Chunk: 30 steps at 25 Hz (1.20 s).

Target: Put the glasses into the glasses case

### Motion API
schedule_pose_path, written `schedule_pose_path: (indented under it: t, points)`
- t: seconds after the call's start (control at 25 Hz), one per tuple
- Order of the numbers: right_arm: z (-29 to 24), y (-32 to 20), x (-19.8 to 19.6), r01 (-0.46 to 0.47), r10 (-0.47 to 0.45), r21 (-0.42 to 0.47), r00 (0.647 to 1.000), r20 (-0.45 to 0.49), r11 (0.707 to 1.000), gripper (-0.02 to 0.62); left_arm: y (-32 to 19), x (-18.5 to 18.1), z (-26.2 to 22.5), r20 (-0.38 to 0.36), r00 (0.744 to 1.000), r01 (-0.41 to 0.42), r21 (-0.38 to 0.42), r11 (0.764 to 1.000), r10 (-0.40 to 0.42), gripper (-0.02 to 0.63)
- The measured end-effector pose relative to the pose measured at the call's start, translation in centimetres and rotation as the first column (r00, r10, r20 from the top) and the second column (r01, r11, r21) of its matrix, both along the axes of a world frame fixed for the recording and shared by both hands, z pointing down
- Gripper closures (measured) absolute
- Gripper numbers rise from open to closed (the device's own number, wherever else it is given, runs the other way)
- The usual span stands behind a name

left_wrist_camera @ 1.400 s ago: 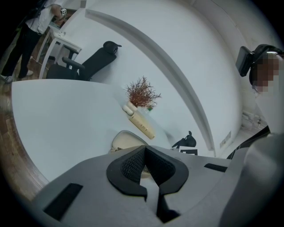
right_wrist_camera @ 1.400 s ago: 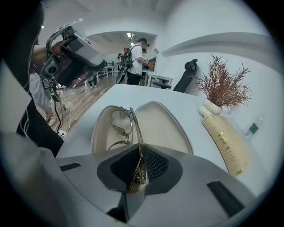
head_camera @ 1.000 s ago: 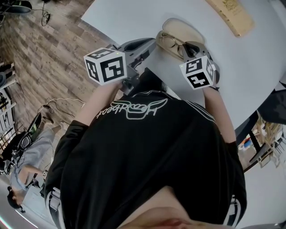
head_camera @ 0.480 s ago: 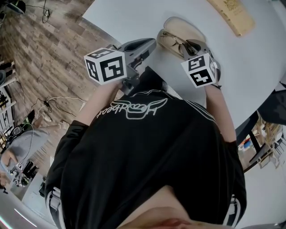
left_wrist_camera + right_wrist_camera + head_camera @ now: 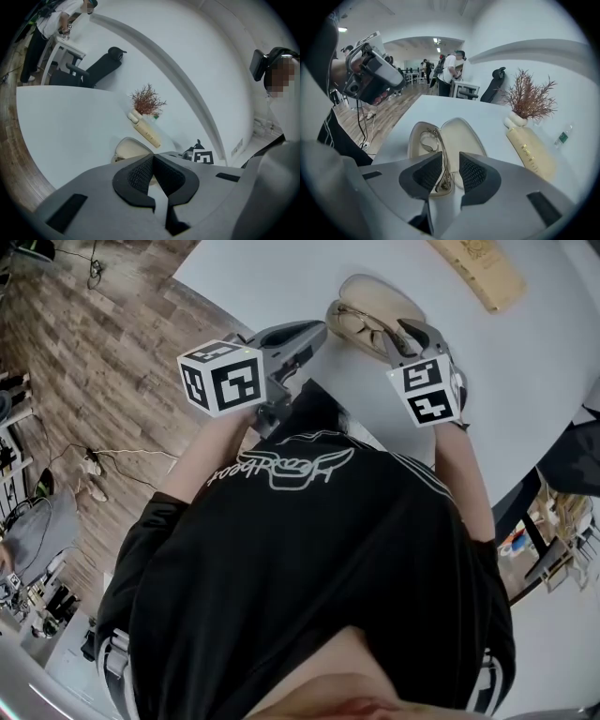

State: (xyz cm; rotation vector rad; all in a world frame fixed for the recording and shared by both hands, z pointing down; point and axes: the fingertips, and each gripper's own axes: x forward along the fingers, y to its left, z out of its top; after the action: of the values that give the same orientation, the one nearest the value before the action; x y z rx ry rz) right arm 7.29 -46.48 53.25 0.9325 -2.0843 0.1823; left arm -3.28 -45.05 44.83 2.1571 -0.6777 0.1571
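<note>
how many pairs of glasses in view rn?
1. The glasses lie in the open glasses case, partly between the right gripper's parted jaws. More could be hidden behind the person's body.

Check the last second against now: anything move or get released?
The right tool shifted slightly to the right in the head view. Its jaws stand apart astride the end of the glasses, which lie in the open glasses case; whether it just let go can't be told. A bystander at the lower left has gone from view. The left tool stayed put, shut and empty, and the case did not move.
</note>
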Motion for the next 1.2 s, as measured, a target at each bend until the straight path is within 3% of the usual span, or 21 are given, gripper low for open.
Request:
schedule_pose_path:
  t: [0.4,0.72,0.92,1.2]
  points:
    - [-7.5,3.5,3.1,-0.102,0.09,0.129,0.991,0.095,0.986,0.518,2.9,1.5,-4.1,-0.025,1.0,-0.013,0.105,0.994,0.016,0.598]
    - [-13.1,8.7,2.6,-0.12,0.066,0.207,0.966,0.249,0.971,0.518,7.1,2.4,-7.5,-0.048,0.999,0.0,0.198,0.98,0.01,0.6]
    - [-17.4,12.2,2.4,-0.113,0.014,0.256,0.933,0.361,0.96,0.549,10.0,3.1,-10.9,-0.062,0.998,0.003,0.271,0.962,0.014,0.6]
    - [-20.4,14.7,2.8,-0.163,0.013,0.239,0.85,0.526,0.957,0.58,12.8,5.2,-14.5,-0.025,0.994,-0.09,0.383,0.919,0.107,0.6]
